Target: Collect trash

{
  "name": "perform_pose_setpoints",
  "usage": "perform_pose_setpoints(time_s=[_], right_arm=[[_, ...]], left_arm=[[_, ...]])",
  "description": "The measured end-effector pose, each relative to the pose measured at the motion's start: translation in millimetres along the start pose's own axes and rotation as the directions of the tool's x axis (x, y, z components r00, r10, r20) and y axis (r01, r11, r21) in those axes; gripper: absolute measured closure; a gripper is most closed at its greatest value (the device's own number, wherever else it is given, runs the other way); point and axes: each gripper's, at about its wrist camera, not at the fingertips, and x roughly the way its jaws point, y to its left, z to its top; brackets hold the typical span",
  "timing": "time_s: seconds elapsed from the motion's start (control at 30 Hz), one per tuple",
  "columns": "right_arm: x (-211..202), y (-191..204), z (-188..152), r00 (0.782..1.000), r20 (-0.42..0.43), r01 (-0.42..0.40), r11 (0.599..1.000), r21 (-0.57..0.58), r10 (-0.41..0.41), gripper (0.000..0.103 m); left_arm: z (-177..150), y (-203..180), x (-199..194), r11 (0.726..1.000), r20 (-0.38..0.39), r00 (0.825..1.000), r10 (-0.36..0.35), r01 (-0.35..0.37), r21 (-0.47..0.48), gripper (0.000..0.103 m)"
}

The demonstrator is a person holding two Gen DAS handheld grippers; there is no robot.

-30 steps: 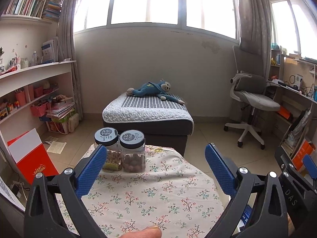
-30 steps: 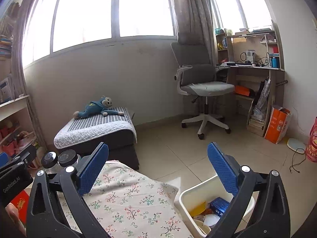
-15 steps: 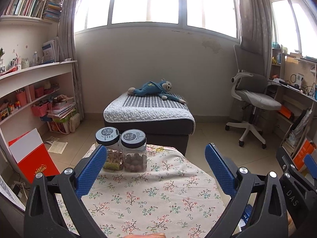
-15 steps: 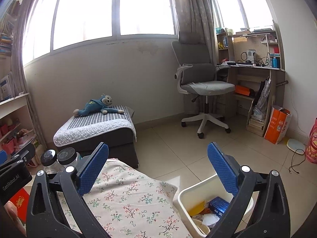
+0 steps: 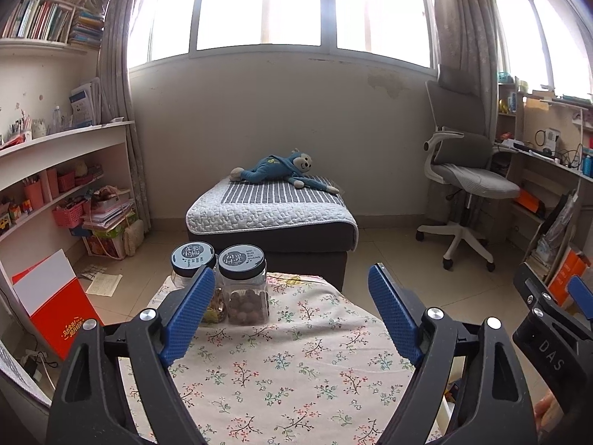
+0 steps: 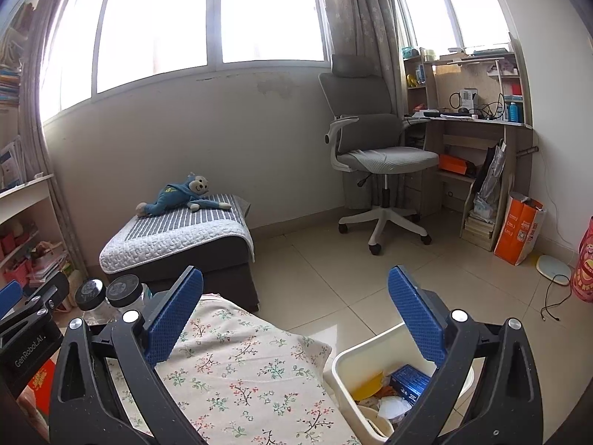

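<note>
My left gripper (image 5: pixel 291 270) hovers over a table with a floral cloth (image 5: pixel 296 352). Its blue-padded jaws are closing with nothing between them. My right gripper (image 6: pixel 295 271) stands open and empty above the table's right edge (image 6: pixel 241 363). Below it, on the floor beside the table, is a white bin (image 6: pixel 370 345). It holds trash: a blue box (image 6: pixel 409 383), a yellow scrap (image 6: pixel 367 389) and crumpled white paper (image 6: pixel 393 406). No loose trash shows on the cloth.
Two black-lidded jars (image 5: pixel 242 285) with nuts stand at the table's far left corner. Beyond are a grey ottoman (image 5: pixel 270 215) bearing a blue plush toy (image 5: pixel 278 168), an office chair (image 5: pixel 467 181), a desk (image 6: pixel 478 122) and shelves (image 5: pixel 55 185).
The left gripper's jaws have drawn closer together. A fingertip seen at the bottom edge of the left wrist view is gone. The right gripper has not moved.
</note>
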Motion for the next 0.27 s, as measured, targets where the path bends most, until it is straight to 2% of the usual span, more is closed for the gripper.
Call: perform_pose_setpoints(time_s=[0.1, 0.27], right_arm=[[0.0, -1.4, 0.0, 1.000, 0.001, 0.000, 1.000, 0.002, 0.000, 0.007], [-2.1, -0.9, -0.9, 1.000, 0.013, 0.002, 1.000, 0.001, -0.002, 0.007]], left_arm=[[1.7, -0.4, -2.8, 1.000, 0.001, 1.000, 0.006, -0.006, -0.008, 0.007], [1.1, -4.0, -8.0, 1.000, 0.025, 0.999, 0.032, -0.031, -0.003, 0.007]])
